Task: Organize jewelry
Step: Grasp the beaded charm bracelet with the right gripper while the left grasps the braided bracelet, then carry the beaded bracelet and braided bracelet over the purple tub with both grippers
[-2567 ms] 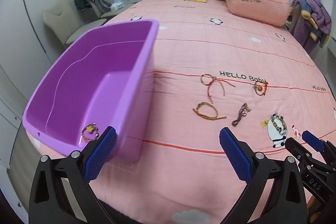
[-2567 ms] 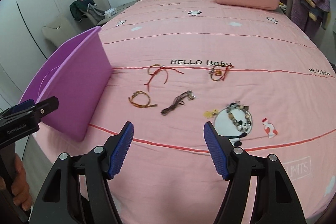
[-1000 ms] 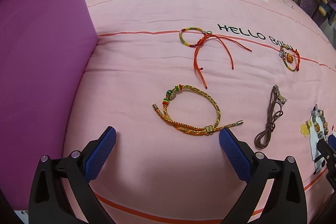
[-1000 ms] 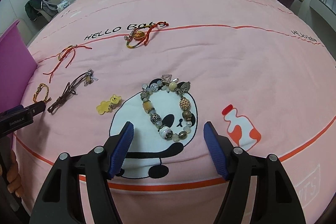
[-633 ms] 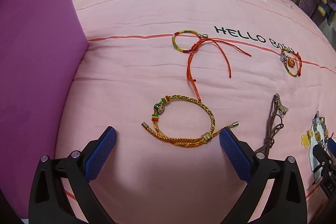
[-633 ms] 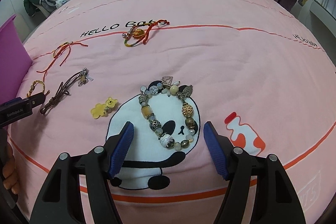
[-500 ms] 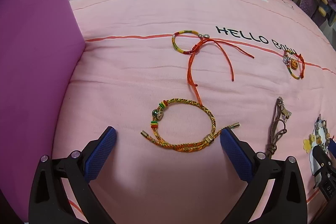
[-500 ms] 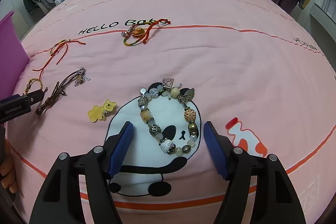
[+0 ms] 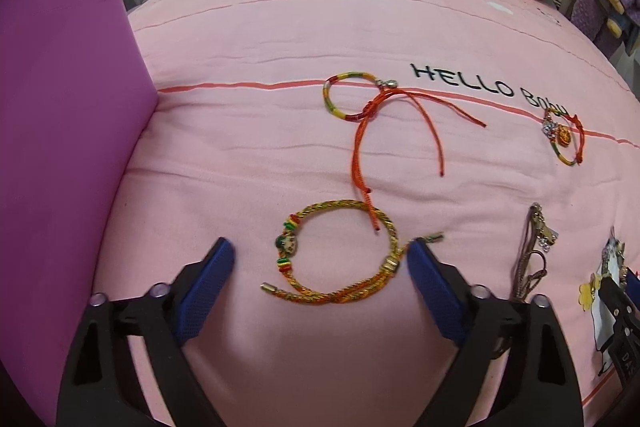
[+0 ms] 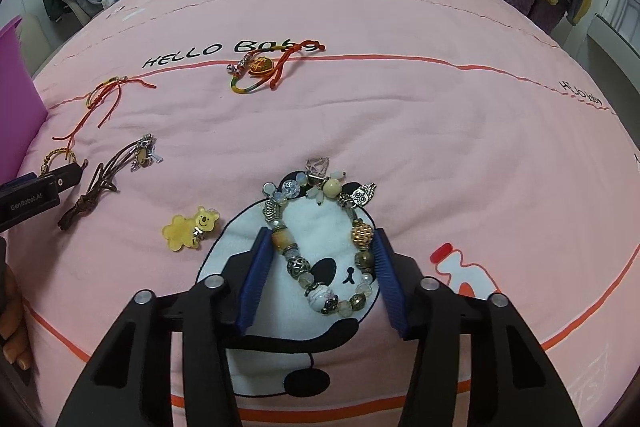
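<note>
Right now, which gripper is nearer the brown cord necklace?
Left. The left gripper sits just beside the brown cord necklace, jaws open around the gold braided bracelet. The right gripper is farther off, straddling the beaded bracelet.

The left claw hangs low over the pink bed, jaws spread either side of a gold braided bracelet (its right fingertip touches the bracelet's loose end). A red-corded bracelet lies beyond, its tail crossing the gold loop. The purple bin stands left.
</note>
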